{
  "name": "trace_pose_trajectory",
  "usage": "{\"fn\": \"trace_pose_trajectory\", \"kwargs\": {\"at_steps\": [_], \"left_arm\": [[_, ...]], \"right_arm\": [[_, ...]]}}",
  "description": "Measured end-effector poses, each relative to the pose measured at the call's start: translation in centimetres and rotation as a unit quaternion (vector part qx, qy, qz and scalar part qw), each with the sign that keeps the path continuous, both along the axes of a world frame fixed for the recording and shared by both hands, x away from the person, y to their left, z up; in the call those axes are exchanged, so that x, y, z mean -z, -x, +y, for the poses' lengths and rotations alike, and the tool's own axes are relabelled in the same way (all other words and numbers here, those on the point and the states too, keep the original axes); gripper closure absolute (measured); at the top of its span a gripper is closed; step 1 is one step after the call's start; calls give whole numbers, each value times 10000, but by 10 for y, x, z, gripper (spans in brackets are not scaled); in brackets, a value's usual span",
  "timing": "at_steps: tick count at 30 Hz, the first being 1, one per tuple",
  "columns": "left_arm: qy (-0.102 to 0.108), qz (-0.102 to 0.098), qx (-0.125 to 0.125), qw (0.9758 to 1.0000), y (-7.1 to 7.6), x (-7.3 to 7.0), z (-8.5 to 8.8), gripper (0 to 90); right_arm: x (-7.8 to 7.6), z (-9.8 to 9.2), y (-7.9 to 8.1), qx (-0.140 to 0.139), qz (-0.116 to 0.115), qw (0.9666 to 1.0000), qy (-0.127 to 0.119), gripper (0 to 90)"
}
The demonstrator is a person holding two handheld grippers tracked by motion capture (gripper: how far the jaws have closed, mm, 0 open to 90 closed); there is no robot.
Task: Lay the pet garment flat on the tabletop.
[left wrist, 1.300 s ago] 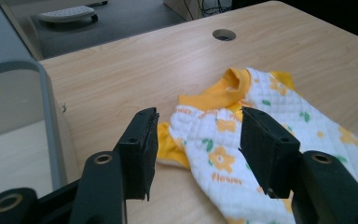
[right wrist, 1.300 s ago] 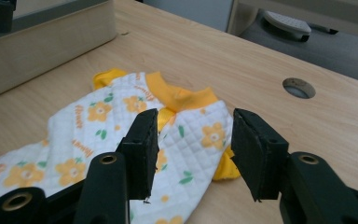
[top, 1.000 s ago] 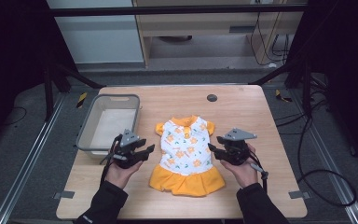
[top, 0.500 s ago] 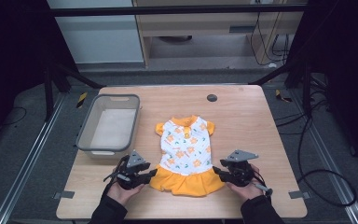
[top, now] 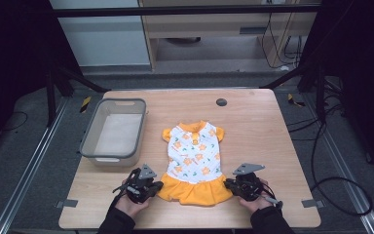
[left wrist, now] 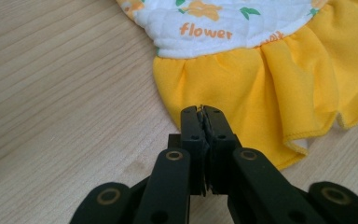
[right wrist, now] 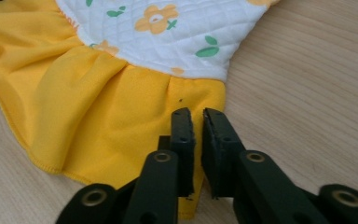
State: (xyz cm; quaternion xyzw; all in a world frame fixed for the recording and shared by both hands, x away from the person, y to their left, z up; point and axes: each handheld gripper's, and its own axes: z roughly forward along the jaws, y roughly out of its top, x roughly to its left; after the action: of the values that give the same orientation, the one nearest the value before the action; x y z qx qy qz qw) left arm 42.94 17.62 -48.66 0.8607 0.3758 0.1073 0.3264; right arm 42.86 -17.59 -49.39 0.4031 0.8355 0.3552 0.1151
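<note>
On table, left half, grey bin (top: 113,132): standing upright, holding nothing visible but a pale bare floor.
Dress (top: 195,163): lying flat on the wooden table (top: 263,131) just right of the bin, collar pointing away, orange ruffle hem nearest the person.
Left gripper (top: 148,187): pinching the left corner of the hem, jaws having just been closing; in the left gripper view (left wrist: 202,109) black jaws pressing together with a thin edge of orange cloth caught between the tips.
Right gripper (top: 231,185): clamping the right corner of the hem, jaws having just been closing; in the right gripper view (right wrist: 196,114) a narrow slit remaining, orange fabric showing in it lower down.
Hands: resting low at the near table edge, forearms being cut off by the frame.
Hard to make out: printed word beside "flower", running out of focus.
</note>
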Motion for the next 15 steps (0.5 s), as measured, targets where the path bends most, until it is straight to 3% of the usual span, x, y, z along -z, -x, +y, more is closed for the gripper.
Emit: {"fn": "trace_pose_trajectory", "kwargs": {"at_steps": [6,10,15], "left_arm": [[-83,-20,-37,10000,5,-1,5,886],[-64,-122,-52,9999,8,-2,8,860],[267,-436,-92,9987,3,-15,11,824]], "right_arm": [[-1,3,2,-141,19,9999,64,867],[-2,3,3,-162,59,9999,9,825],[-13,-2,3,-147,-270,9987,-412,813]]}}
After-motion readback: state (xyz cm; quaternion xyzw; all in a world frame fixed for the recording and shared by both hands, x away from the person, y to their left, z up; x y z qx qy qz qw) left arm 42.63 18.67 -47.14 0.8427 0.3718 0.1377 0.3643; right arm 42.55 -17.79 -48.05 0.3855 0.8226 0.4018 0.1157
